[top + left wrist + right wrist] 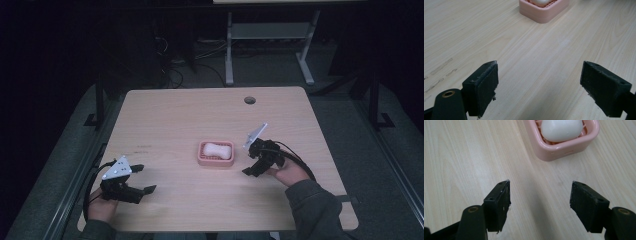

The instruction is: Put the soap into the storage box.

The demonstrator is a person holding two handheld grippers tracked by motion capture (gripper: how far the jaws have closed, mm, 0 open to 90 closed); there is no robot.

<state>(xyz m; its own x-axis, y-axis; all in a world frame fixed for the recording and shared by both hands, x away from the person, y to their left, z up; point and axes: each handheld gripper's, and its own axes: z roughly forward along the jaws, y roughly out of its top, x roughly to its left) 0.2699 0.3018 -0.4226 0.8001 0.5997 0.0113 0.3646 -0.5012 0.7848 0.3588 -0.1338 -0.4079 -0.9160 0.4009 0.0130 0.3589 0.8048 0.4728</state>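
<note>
A pink soap dish [201, 158] sits near the middle of the wooden table, with a white soap bar [217, 149] lying in it. My right gripper [249, 162] is open just right of the dish, nothing between its jaws. From the right gripper view, the dish [564, 148] and the soap [562, 129] lie close ahead of the open right gripper [540, 202]. My left gripper [143, 178] is open near the table's front left, well apart from the dish. The left gripper view has the dish [544, 11] far ahead of the empty left gripper [539, 87].
The light wooden table [175, 115] has a round cable hole [249, 100] at its back right. A person's hands and sleeves come in over the front edge. Behind the table stands a white desk frame [270, 45] on a dark floor.
</note>
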